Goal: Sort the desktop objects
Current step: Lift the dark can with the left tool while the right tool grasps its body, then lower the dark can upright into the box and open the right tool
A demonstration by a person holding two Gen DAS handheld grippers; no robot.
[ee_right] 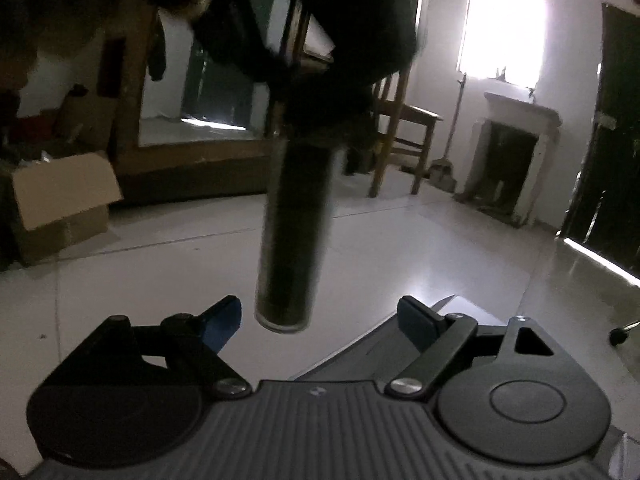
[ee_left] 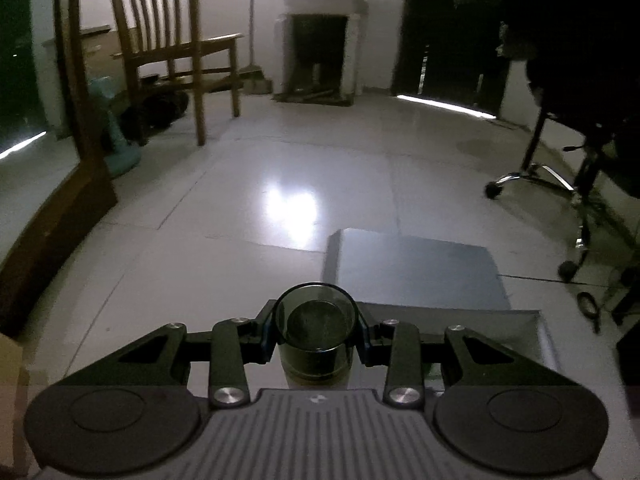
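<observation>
My left gripper (ee_left: 316, 330) is shut on a dark clear cylindrical container (ee_left: 316, 332), seen from its open top, held above a grey table corner (ee_left: 412, 272). In the right wrist view the same tall dark container (ee_right: 292, 236) hangs upright in the air, its top gripped by the dark blurred left gripper (ee_right: 320, 92) above. My right gripper (ee_right: 320, 320) is open with blue pads, just below and in front of the container's base, not touching it.
A wooden chair (ee_left: 176, 52) and a large framed mirror (ee_left: 52, 152) stand left. A white fireplace (ee_left: 320, 40) is at the back wall. An office chair base (ee_left: 560, 188) is right. An open cardboard box (ee_right: 60, 200) sits on the tiled floor.
</observation>
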